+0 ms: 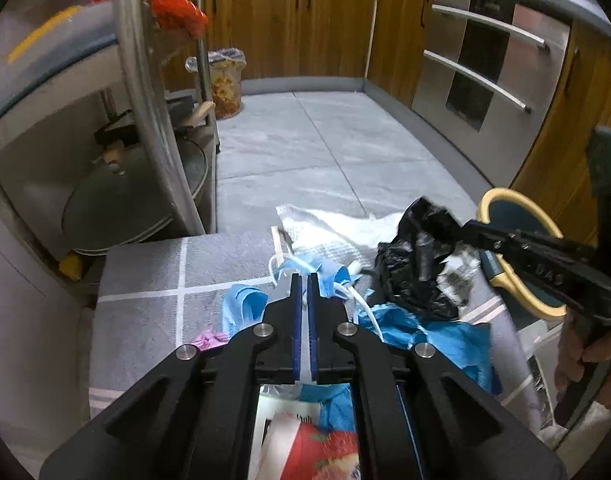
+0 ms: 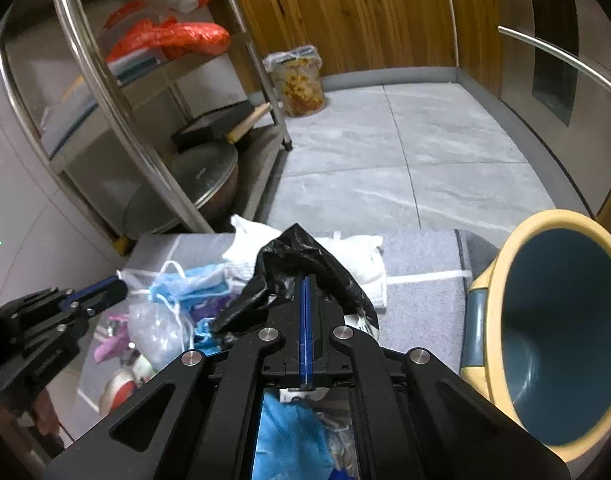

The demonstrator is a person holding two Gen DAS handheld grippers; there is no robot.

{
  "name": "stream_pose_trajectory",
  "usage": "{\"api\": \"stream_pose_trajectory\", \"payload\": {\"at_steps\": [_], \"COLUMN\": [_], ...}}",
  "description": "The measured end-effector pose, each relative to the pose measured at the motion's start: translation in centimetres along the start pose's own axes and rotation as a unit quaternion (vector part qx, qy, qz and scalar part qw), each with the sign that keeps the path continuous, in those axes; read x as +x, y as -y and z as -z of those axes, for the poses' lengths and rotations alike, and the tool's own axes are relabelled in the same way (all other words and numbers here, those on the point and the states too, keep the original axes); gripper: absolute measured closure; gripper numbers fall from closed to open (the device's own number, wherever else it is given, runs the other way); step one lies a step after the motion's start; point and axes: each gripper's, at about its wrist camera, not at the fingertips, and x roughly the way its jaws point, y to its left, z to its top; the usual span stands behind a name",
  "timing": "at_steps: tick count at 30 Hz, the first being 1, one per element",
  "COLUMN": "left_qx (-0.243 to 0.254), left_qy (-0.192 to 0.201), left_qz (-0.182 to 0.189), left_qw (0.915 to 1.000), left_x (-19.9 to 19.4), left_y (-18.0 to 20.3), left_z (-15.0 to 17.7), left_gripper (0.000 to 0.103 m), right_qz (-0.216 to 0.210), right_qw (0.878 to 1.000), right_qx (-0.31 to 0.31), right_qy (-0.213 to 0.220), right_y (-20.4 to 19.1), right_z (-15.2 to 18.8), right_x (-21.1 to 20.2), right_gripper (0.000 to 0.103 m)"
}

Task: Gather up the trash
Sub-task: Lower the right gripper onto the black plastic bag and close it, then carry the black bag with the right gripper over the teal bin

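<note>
A heap of trash lies on a grey mat (image 1: 145, 276) on the floor: blue face masks (image 1: 245, 306), white paper towel (image 1: 337, 232), a pink scrap (image 1: 209, 338). My left gripper (image 1: 304, 280) is shut on a white strip from the mask pile. My right gripper (image 2: 307, 280) is shut on a crumpled black plastic bag (image 2: 289, 256), lifted slightly above the heap; it also shows in the left wrist view (image 1: 417, 264). A yellow-rimmed blue bin (image 2: 561, 328) stands open just right of the mat.
A steel rack (image 2: 117, 92) with pans and red bags stands to the left. A lined waste bin (image 2: 301, 80) stands by the wooden cabinets at the back. Steel oven fronts (image 1: 485, 64) line the right side. Grey tiled floor (image 2: 405, 160) stretches ahead.
</note>
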Motion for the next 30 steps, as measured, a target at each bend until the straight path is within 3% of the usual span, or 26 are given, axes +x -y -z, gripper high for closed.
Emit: {"api": "stream_pose_trajectory", "payload": {"at_steps": [2, 5, 7, 8, 9, 13, 16, 25, 26, 27, 28, 30], "left_qx": [-0.006, 0.014, 0.040, 0.051, 0.053, 0.019, -0.007, 0.015, 0.015, 0.017, 0.019, 0.020], "left_qy": [-0.004, 0.000, -0.003, -0.004, -0.005, 0.004, 0.006, 0.030, 0.027, 0.025, 0.023, 0.020], "left_qz": [0.008, 0.008, 0.006, 0.003, 0.004, 0.024, 0.045, 0.076, 0.079, 0.079, 0.078, 0.081], "left_qw": [0.9999, 0.9999, 0.9992, 0.9987, 0.9986, 0.9995, 0.9989, 0.9966, 0.9964, 0.9964, 0.9965, 0.9963], "left_x": [-1.6, -3.6, -4.8, -5.2, -5.4, -5.1, -4.4, -5.7, -5.6, -5.5, -5.4, -5.3], "left_y": [-0.1, 0.3, 0.5, 0.6, 0.5, -0.6, -0.5, 0.9, 1.0, 1.1, 1.2, 1.3], "left_z": [-0.4, -1.4, -2.3, -2.5, -2.6, -2.9, -3.5, -4.8, -4.8, -4.7, -4.8, -4.9], "left_gripper": [0.101, 0.101, 0.101, 0.101, 0.101, 0.101, 0.101, 0.101, 0.101, 0.101, 0.101, 0.101], "right_qz": [-0.002, 0.001, 0.020, 0.025, 0.027, 0.001, -0.004, -0.021, -0.027, -0.031, -0.024, -0.026], "right_qw": [1.000, 0.996, 0.989, 0.987, 0.986, 0.994, 0.993, 0.986, 0.986, 0.985, 0.984, 0.985], "right_qx": [-0.008, -0.076, -0.138, -0.156, -0.161, -0.109, -0.111, -0.157, -0.156, -0.159, -0.165, -0.162], "right_qy": [-0.013, -0.034, -0.040, -0.041, -0.040, -0.023, -0.028, -0.048, -0.054, -0.057, -0.059, -0.057], "right_y": [-0.3, -1.2, -1.4, -0.9, -0.5, 2.7, 2.9, 1.1, 1.2, 1.2, 1.2, 1.3], "right_z": [-0.3, -1.3, -1.7, -1.8, -1.8, -1.8, -2.0, -1.7, -1.7, -1.5, -1.4, -1.4], "right_x": [-0.3, -1.1, -1.7, -1.9, -2.1, -1.6, 0.4, 3.7, 4.0, 4.1, 4.1, 3.7], "right_gripper": [0.102, 0.100, 0.087, 0.074, 0.064, 0.060, 0.060, 0.060, 0.063, 0.083, 0.093, 0.099]}}
